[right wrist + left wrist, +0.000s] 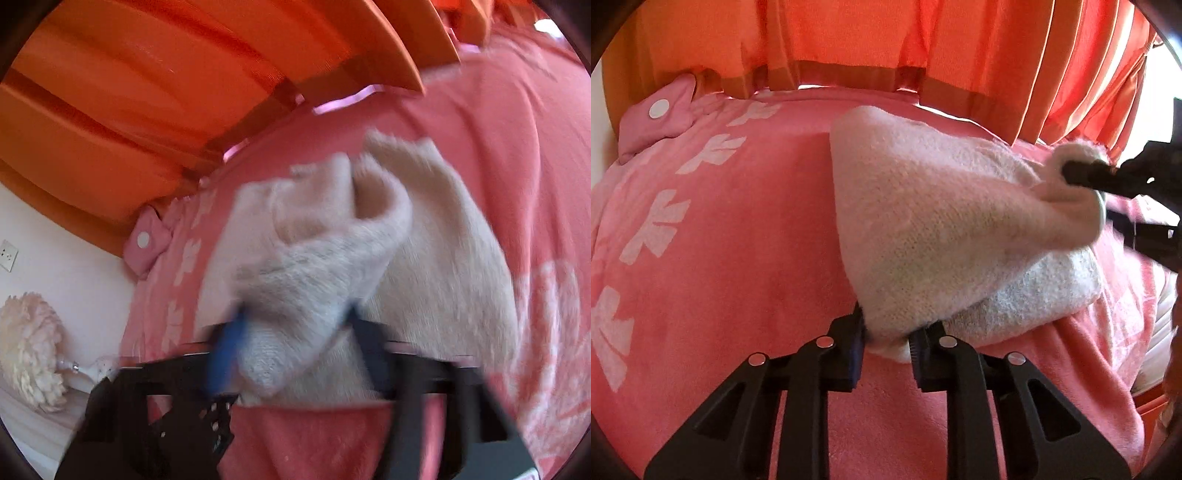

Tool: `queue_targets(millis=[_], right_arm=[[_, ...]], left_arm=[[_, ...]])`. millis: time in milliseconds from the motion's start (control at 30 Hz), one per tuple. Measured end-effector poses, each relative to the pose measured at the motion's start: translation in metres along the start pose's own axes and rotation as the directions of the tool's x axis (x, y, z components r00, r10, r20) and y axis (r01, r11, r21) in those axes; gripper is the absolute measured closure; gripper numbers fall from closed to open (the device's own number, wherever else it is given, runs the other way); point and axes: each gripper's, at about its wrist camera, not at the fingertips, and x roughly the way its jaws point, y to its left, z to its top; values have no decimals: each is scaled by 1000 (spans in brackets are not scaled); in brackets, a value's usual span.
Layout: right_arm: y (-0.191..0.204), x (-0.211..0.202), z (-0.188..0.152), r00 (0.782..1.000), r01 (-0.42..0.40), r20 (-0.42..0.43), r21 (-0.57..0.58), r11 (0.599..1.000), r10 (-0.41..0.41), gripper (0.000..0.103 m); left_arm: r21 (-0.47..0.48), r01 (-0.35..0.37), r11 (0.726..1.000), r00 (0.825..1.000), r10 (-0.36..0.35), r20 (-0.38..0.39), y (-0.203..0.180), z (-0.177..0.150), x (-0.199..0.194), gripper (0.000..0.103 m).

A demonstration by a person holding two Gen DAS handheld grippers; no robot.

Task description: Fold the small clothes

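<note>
A cream fuzzy knit garment (942, 221) lies partly folded on a pink blanket (738, 240). My left gripper (886, 332) is shut on the garment's near corner and holds it a little above the blanket. My right gripper (1067, 173) comes in from the right in the left wrist view and is shut on another bunched edge of the garment. In the blurred right wrist view the right gripper (291, 328) pinches a thick fold of the garment (443, 240), lifted over the rest of it.
The pink blanket (498, 147) has white bow prints. A pink pillow (661, 118) sits at the far left. Orange curtains (886, 44) hang behind. A white wall with an outlet (7, 254) and a cream fluffy object (29, 350) are on the left.
</note>
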Motion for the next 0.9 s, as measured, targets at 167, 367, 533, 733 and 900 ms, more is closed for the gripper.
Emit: queue_targets(millis=[167, 367, 533, 733, 900], right_arm=[[-32, -68, -6, 980, -136, 157, 68, 988, 124, 96], [-130, -4, -55, 991, 0, -127, 241, 971, 31, 93], [-88, -62, -32, 990, 101, 94, 76, 992, -108, 64], [-48, -10, 25, 990, 143, 21, -96, 985, -142, 40], [-38, 43, 44, 989, 103, -93, -97, 990, -112, 95]], left_arm=[[27, 23, 999, 999, -24, 23, -7, 2, -10, 85], [88, -30, 996, 1000, 30, -2, -20, -6, 9, 85], [76, -17, 997, 1000, 18, -8, -15, -6, 8, 85], [72, -30, 997, 999, 31, -9, -15, -7, 11, 85], [72, -23, 997, 1000, 24, -14, -14, -7, 10, 85]])
